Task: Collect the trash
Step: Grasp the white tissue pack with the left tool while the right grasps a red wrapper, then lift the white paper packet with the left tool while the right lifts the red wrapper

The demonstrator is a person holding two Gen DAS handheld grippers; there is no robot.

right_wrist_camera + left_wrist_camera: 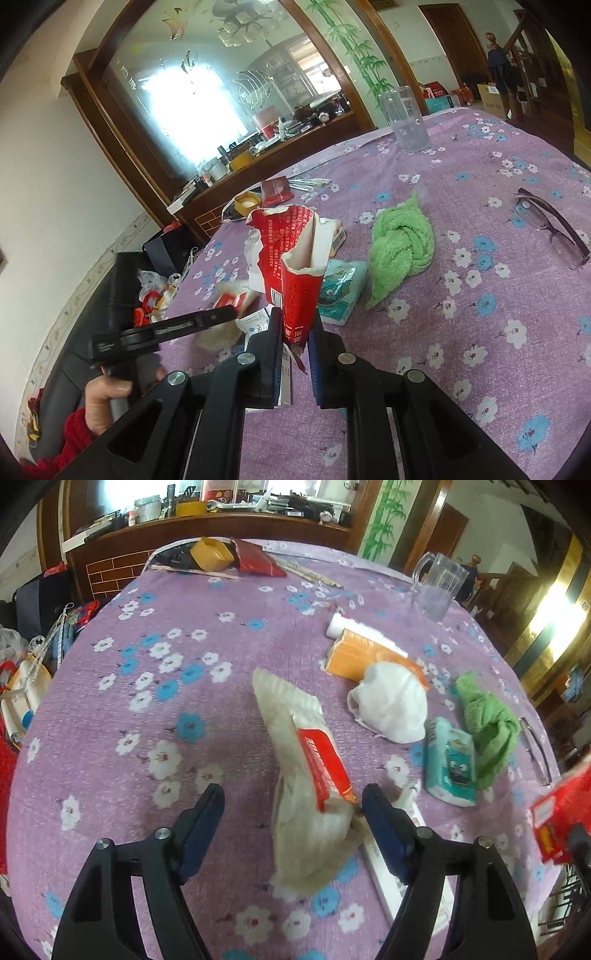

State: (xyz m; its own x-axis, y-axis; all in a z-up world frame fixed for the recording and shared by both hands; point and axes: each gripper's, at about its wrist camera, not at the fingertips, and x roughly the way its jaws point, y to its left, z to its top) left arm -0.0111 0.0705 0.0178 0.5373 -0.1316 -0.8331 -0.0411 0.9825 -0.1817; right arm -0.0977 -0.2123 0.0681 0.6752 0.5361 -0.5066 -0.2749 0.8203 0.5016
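Observation:
My left gripper (293,806) is open, its jaws on either side of the near end of a crumpled cream wrapper with a red label (303,771) that lies on the purple floral tablecloth (147,709). My right gripper (295,328) is shut on a torn red cardboard box (295,258) and holds it upright above the table. That box shows at the right edge of the left wrist view (557,819). A crumpled white tissue (391,705), an orange packet (354,657) and a white strip box (402,864) lie near the wrapper.
A teal tissue pack (450,764) and a green cloth (402,243) lie to the right. Glasses (554,229) lie further right. A clear plastic jug (406,118) stands at the back. A yellow tape roll (210,554) and a red packet (255,559) sit at the far edge.

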